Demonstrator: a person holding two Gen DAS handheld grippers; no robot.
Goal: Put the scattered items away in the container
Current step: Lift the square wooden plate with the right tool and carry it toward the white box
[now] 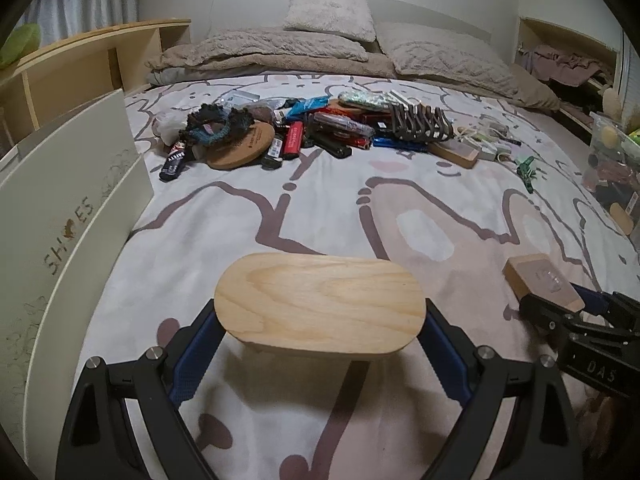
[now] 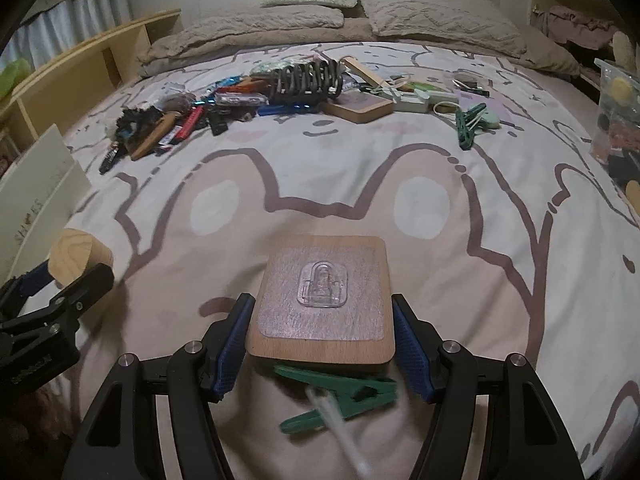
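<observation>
We hold two pieces clear of the patterned bedspread (image 1: pixel 320 208): the left gripper (image 1: pixel 320 332) clamps a pale oval wooden block (image 1: pixel 320 300), the right gripper (image 2: pixel 322 340) a square wooden plaque (image 2: pixel 324 296). Keep both level toward the clear plastic container (image 1: pixel 612 160), far right.

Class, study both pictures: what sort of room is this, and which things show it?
Most likely a bedroom: a bed with a cartoon-print sheet, pillows and a folded blanket at its head, and a wooden shelf alongside.
</observation>
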